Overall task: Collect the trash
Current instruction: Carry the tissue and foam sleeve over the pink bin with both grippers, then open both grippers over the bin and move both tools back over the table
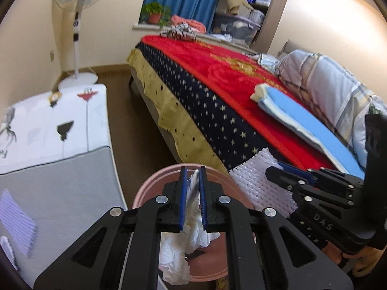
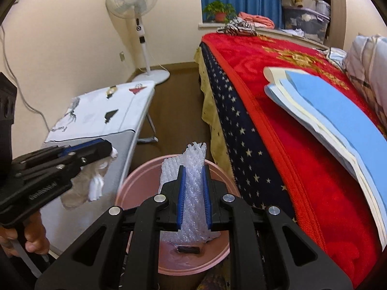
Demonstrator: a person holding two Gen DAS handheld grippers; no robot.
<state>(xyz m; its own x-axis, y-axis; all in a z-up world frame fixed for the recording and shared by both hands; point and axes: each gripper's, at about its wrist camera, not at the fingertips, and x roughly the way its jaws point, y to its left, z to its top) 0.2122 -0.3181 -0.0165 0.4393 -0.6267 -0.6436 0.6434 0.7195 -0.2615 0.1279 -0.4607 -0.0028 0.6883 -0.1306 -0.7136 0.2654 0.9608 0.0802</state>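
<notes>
A pink bin (image 1: 145,191) stands on the floor between the bed and a small table; it also shows in the right wrist view (image 2: 135,181). My left gripper (image 1: 193,176) is shut on a crumpled white tissue (image 1: 191,239) that hangs over the bin. My right gripper (image 2: 194,176) is shut on a piece of white bubble wrap (image 2: 191,162) held above the bin. The bubble wrap shows beside the bin in the left wrist view (image 1: 258,178). The left gripper and tissue (image 2: 96,181) appear at left in the right wrist view. A small dark item (image 2: 188,250) lies in the bin.
A bed with a red blanket (image 2: 278,77) carries a blue folder (image 2: 333,111) and a pillow (image 1: 326,77). A white-topped table (image 2: 101,111) stands at left. A pedestal fan (image 2: 135,0) and a shelf (image 1: 268,4) stand by the far wall.
</notes>
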